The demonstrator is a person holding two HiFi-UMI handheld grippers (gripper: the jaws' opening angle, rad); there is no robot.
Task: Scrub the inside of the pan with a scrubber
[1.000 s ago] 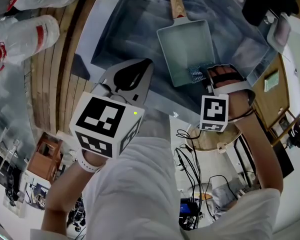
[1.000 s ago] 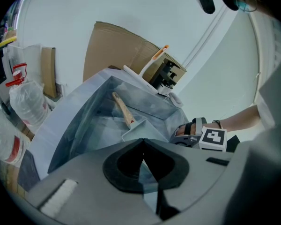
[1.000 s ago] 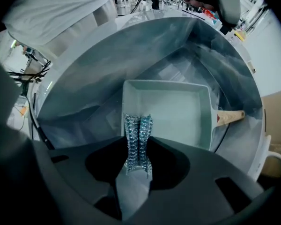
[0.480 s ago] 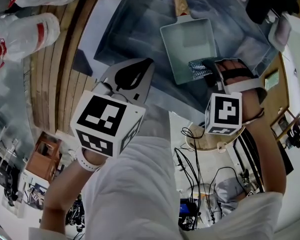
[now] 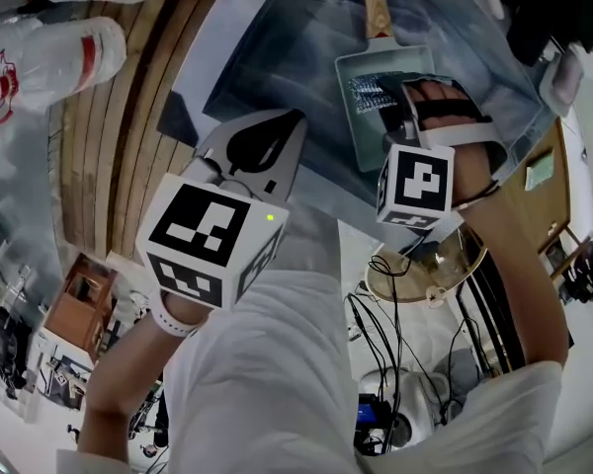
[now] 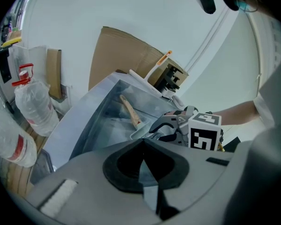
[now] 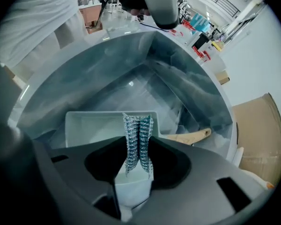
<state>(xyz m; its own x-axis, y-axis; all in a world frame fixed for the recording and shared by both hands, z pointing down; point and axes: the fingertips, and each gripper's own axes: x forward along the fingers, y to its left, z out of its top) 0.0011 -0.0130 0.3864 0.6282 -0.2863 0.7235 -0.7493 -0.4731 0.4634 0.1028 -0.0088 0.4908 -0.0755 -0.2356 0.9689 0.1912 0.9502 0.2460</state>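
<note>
In the steel sink [image 7: 131,74], the square wooden-handled pan [image 7: 91,123] lies under my right gripper [image 7: 138,159], whose jaws are clamped on the metal mesh scrubber [image 7: 138,132] at the pan's left side. My left gripper [image 6: 143,146] hangs nearer, jaws together, empty. A second ago the scrubber sat at the pan's near right corner.

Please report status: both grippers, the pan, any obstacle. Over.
Right gripper shut on scrubber, scrubber inside pan. Left gripper shut, empty, clear of pan. Pan lies in sink, handle unheld. Nothing in the way.
</note>
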